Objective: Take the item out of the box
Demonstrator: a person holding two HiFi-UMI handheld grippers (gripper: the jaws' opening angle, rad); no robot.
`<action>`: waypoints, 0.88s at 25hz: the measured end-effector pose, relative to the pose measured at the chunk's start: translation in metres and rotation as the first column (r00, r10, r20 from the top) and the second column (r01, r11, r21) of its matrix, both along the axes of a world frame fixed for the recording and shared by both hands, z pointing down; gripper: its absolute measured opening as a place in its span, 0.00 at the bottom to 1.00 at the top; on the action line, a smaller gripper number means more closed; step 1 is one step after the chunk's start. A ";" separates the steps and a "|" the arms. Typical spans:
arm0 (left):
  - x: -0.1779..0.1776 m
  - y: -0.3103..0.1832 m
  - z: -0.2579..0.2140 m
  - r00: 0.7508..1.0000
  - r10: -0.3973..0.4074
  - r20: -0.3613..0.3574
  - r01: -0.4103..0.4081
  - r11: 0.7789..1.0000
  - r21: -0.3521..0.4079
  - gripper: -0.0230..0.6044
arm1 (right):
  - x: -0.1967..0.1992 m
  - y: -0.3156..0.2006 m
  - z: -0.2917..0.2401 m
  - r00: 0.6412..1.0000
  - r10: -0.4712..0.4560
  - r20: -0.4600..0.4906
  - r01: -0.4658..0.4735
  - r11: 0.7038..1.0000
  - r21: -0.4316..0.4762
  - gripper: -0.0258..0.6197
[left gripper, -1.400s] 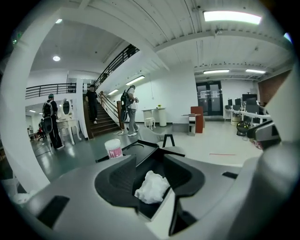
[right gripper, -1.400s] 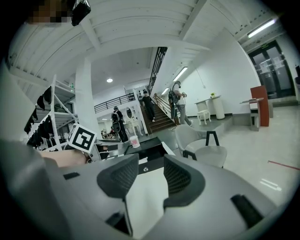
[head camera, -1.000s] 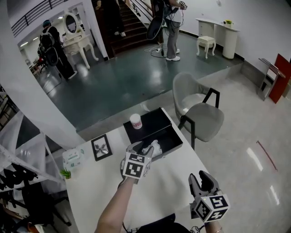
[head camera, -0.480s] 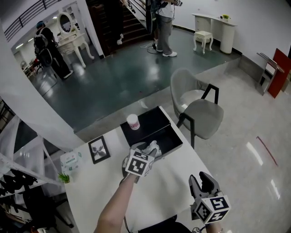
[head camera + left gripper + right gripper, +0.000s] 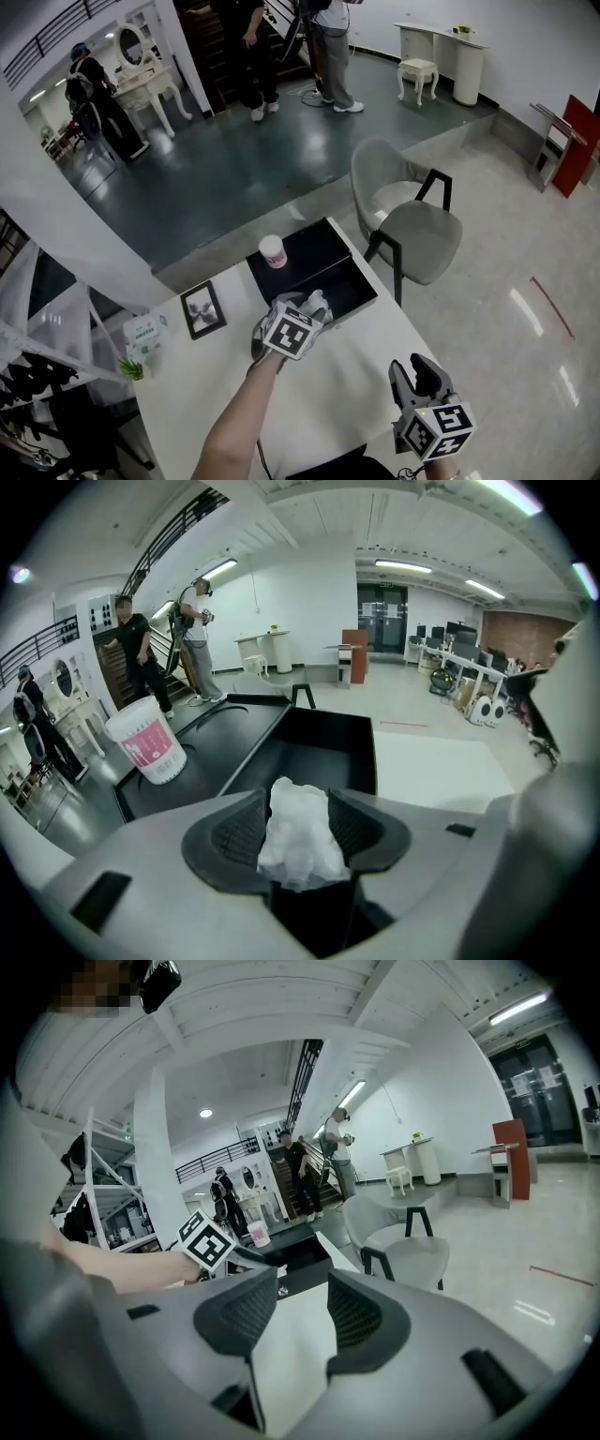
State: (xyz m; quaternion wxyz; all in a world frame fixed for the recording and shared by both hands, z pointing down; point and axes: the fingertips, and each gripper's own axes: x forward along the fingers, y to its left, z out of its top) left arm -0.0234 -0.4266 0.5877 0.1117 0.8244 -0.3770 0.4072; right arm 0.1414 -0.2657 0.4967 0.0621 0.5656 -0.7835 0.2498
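A black box (image 5: 349, 282) lies open at the far edge of the white table (image 5: 328, 384), its lid (image 5: 305, 253) folded flat behind it. My left gripper (image 5: 314, 304) hovers at the box's near rim, shut on a crumpled white wad (image 5: 298, 832) that fills the gap between its pads. The same box (image 5: 314, 757) sits straight ahead in the left gripper view, its inside dark. My right gripper (image 5: 419, 373) hangs open over the table's near right corner, nothing between its fingers; the right gripper view shows bare tabletop in its gap (image 5: 295, 1321).
A white cup with a pink label (image 5: 273, 250) stands on the lid. A small framed picture (image 5: 203, 307), a tissue pack (image 5: 147, 331) and a tiny plant (image 5: 134, 368) sit at the table's left. A grey chair (image 5: 408, 225) stands beyond the right edge.
My left gripper has drifted slightly right along the box's near rim, still holding the white wad. The right gripper has stayed put. People in the background have moved.
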 end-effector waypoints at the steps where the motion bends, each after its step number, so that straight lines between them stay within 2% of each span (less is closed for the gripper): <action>1: 0.000 0.001 0.001 1.000 0.006 0.009 -0.005 1.000 -0.009 0.34 | 0.000 -0.001 0.000 1.000 -0.001 0.001 0.001 1.000 -0.002 0.30; 5: 0.003 0.006 0.009 0.996 0.049 0.070 -0.046 0.998 -0.050 0.33 | -0.002 -0.001 0.003 1.000 -0.006 0.008 0.006 1.000 -0.011 0.30; 9: 0.000 0.005 0.016 0.988 0.064 0.141 -0.058 0.997 -0.050 0.33 | -0.003 -0.002 0.004 1.000 -0.011 0.011 0.012 1.000 -0.014 0.30; 17: 0.002 0.005 0.019 0.981 0.088 0.175 -0.071 0.993 -0.099 0.32 | -0.001 -0.001 0.007 1.000 -0.018 0.020 0.019 1.000 -0.025 0.30; 22: 0.001 0.005 0.023 0.967 0.107 0.229 -0.083 0.990 -0.112 0.27 | -0.001 0.001 0.007 0.999 -0.021 0.025 0.022 0.999 -0.029 0.30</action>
